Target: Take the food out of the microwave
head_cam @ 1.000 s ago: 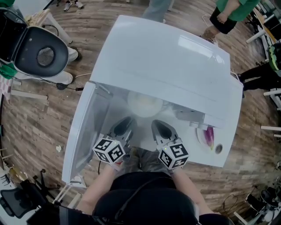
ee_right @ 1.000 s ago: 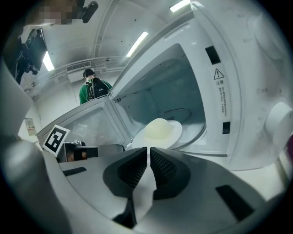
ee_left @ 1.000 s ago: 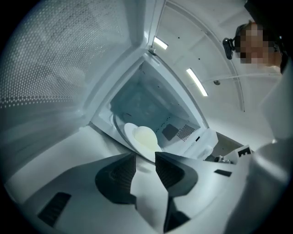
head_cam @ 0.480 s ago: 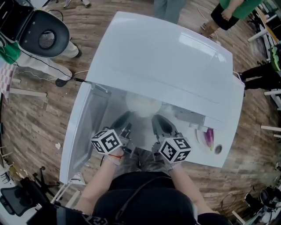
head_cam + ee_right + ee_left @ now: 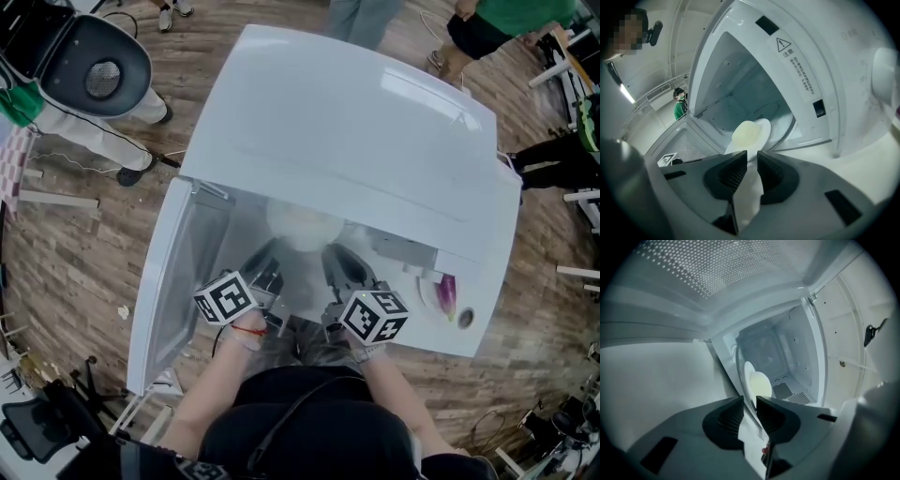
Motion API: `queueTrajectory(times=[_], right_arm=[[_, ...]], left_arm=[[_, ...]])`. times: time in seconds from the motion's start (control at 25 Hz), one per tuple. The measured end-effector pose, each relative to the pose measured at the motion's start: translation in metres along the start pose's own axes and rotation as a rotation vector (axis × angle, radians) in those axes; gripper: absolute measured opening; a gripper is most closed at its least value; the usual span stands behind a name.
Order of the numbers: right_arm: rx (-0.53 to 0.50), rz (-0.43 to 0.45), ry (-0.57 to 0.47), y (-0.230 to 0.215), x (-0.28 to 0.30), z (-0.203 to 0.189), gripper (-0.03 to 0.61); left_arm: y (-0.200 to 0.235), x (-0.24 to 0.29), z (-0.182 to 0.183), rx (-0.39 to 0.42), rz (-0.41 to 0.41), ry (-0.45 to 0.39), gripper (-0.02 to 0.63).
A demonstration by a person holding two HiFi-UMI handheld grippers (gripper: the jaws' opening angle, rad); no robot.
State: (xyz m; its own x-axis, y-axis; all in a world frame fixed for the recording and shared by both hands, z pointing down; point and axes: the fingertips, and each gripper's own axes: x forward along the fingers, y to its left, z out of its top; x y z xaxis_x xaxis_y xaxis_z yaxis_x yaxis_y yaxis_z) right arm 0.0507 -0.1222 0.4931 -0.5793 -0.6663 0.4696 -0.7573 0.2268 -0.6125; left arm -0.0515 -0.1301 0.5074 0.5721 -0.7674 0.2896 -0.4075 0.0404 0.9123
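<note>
A white microwave (image 5: 347, 122) stands with its door (image 5: 173, 281) swung open to the left. Inside lies a white plate (image 5: 305, 225) bearing pale yellowish food (image 5: 747, 132). My left gripper (image 5: 265, 258) reaches in at the plate's near left rim. In the left gripper view the plate (image 5: 749, 376) runs edge-on between the jaws of that gripper (image 5: 749, 404), which are closing. My right gripper (image 5: 339, 261) is at the near right rim. Its jaws (image 5: 752, 159) are opening, with the plate (image 5: 765, 129) edge between them.
To the right of the microwave's opening a purple vegetable (image 5: 447, 291) lies on a small dish. A black chair (image 5: 89, 80) stands at the far left on the wood floor. People (image 5: 487, 23) stand beyond the microwave.
Both grippers have edged forward into the microwave toward the plate. The left gripper's marker cube has rolled. The plate has stayed in place.
</note>
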Motion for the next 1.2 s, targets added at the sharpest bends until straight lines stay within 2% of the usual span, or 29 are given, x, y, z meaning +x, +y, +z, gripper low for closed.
queueTrajectory(times=[0.08, 0.28, 0.4, 0.64, 0.96, 1.08, 1.2], right_arm=[[0.012, 0.004, 0.002, 0.000, 0.001, -0.001, 0.069], [0.060, 0.018, 0.006, 0.000, 0.001, -0.003, 0.078], [0.083, 0.021, 0.012, 0.000, 0.002, -0.005, 0.083], [0.146, 0.031, 0.011, -0.002, 0.000, -0.007, 0.092], [0.211, 0.064, -0.001, 0.000, -0.001, -0.008, 0.098], [0.257, 0.073, -0.005, -0.001, -0.001, -0.008, 0.098], [0.285, 0.078, -0.012, -0.001, -0.002, -0.007, 0.097]], left_arm=[[-0.003, 0.001, 0.001, -0.021, -0.012, -0.007, 0.049], [-0.002, 0.000, -0.002, -0.119, -0.027, -0.016, 0.035], [0.001, -0.004, -0.004, -0.136, -0.016, -0.013, 0.031], [-0.010, -0.006, -0.006, -0.203, -0.078, -0.030, 0.021], [-0.010, -0.013, -0.010, -0.232, -0.107, -0.040, 0.020], [-0.018, -0.013, -0.013, -0.310, -0.154, -0.058, 0.020], [-0.020, -0.015, -0.016, -0.326, -0.165, -0.061, 0.020]])
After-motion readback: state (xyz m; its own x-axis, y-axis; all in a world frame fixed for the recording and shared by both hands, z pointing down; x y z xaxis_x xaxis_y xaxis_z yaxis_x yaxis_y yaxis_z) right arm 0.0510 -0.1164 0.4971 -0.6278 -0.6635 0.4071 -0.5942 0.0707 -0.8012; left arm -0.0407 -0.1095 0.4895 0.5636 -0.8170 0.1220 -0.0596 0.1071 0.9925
